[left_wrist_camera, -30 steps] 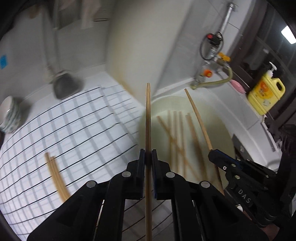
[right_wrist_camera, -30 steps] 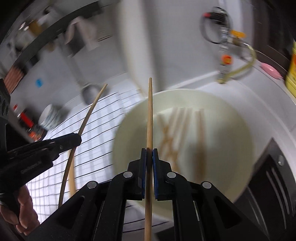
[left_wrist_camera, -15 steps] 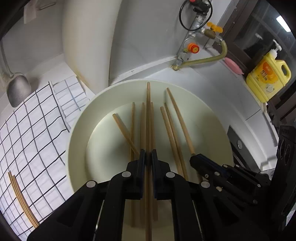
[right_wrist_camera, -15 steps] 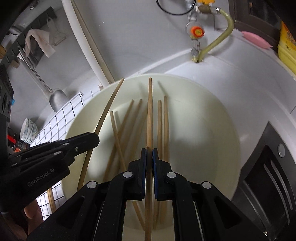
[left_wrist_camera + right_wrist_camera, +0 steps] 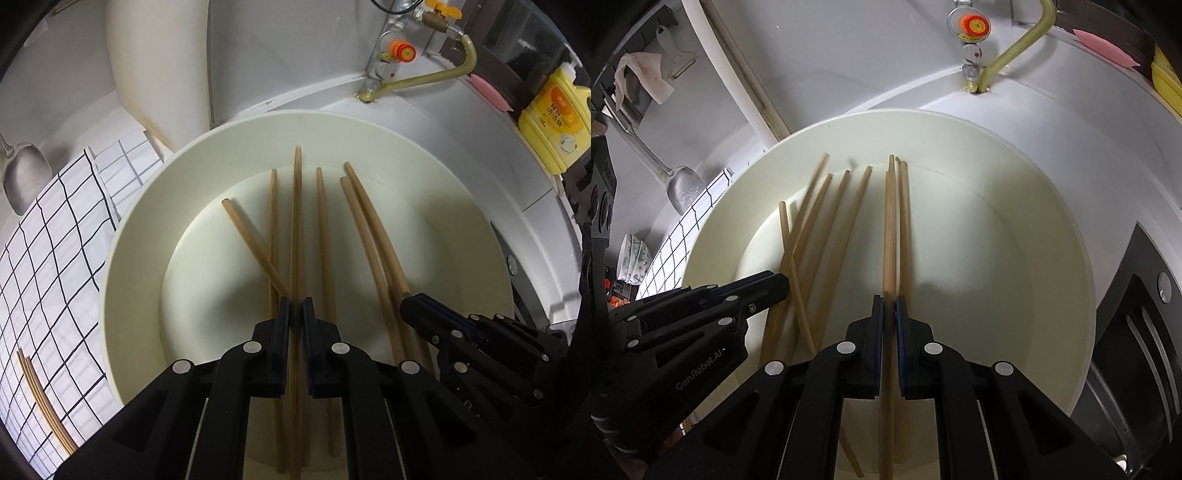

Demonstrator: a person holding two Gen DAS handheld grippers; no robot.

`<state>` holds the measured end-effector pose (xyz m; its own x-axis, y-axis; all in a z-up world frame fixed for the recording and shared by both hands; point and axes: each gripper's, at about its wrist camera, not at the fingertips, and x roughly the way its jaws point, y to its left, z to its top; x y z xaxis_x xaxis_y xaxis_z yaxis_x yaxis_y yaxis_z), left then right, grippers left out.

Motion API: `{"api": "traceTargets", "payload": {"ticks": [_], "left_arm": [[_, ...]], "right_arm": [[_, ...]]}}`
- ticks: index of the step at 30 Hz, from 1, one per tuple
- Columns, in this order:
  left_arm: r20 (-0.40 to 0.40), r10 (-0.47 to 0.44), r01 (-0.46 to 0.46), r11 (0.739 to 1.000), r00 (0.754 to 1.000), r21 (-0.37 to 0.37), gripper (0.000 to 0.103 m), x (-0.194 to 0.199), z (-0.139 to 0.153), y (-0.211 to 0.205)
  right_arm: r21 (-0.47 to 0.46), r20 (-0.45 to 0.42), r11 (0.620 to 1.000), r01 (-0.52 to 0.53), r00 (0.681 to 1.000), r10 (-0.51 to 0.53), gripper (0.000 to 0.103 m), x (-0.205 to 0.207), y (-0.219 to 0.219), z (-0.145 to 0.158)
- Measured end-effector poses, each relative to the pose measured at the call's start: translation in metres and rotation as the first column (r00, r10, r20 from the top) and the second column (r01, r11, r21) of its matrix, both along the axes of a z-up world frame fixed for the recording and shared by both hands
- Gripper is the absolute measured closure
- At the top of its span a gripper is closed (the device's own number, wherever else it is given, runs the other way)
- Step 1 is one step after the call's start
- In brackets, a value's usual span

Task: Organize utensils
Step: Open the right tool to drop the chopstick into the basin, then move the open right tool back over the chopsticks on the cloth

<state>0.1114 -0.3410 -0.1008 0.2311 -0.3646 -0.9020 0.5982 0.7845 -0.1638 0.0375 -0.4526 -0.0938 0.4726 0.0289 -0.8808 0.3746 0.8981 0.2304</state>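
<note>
Left wrist: chopstick pinched between left tongs, over basin.

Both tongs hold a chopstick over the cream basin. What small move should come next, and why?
Probably open both tongs. The left tongs and right tongs each pinch one chopstick, angled down inside the basin among loose chopsticks, so release would drop them in.

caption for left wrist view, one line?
Left gripper shut on a wooden chopstick over the cream round basin.
</note>
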Motion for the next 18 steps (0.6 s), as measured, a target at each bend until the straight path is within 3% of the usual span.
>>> {"api": "traceTargets", "payload": {"ticks": [4,6,8,10,18], "left_arm": [[0.011,0.012,-0.013,1.0,1.0,0.014,0.092,0.002,0.0,0.003],[0.014,0.021,-0.022,1.0,1.0,0.019,0.08,0.003,0.002,0.005],[0.027,0.036,-0.037,0.999,0.999,0.015,0.059,0.002,0.007,0.011],[0.047,0.053,-0.054,0.999,0.997,0.007,0.049,0.002,0.013,0.017],[0.099,0.093,-0.093,0.996,0.991,-0.008,0.042,-0.006,0.038,0.042]], "right_arm": [[-0.014,-0.001,1.0,0.001,1.0,-0.001,0.096,0.0,0.0,0.001],[-0.02,0.007,1.0,0.003,1.0,-0.003,0.096,-0.001,0.001,0.005],[-0.03,0.013,1.0,0.004,1.0,-0.004,0.095,-0.002,0.001,0.008],[-0.035,0.021,0.999,0.007,1.0,-0.006,0.093,-0.004,0.0,0.011],[-0.05,0.045,0.999,0.009,0.999,-0.007,0.086,-0.019,0.012,0.028]]}}
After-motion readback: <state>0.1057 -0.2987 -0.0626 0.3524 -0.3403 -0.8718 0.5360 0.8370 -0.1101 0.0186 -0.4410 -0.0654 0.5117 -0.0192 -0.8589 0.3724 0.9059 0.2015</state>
